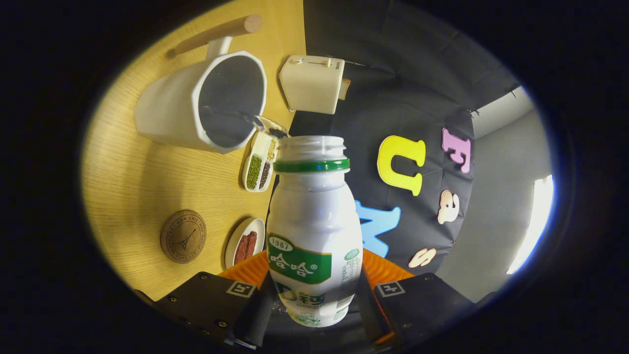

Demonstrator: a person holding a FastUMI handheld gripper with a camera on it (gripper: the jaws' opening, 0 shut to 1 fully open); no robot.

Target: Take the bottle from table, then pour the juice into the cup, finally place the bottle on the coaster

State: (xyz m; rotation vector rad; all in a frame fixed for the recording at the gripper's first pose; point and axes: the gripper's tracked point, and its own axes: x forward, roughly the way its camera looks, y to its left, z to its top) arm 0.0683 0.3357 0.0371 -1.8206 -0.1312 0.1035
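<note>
Fingers of the gripper (pixel 314 295) are pressing on both sides of a white plastic bottle with a green neck ring and green label (pixel 314 231), holding it between them; its cap is off, its open threaded mouth pointing ahead. The view is turned sideways against the wooden table (pixel 132 182). Beyond the mouth, a white faceted cup with a dark inside and a wooden handle (pixel 206 101) is standing near a cream toaster (pixel 312 83). A divided white dish of beans (pixel 259 164) is sitting just beside the bottle's neck. A round brown coaster (pixel 183 236) is lying well apart from the cup, near a small white plate with reddish strips (pixel 244 242).
</note>
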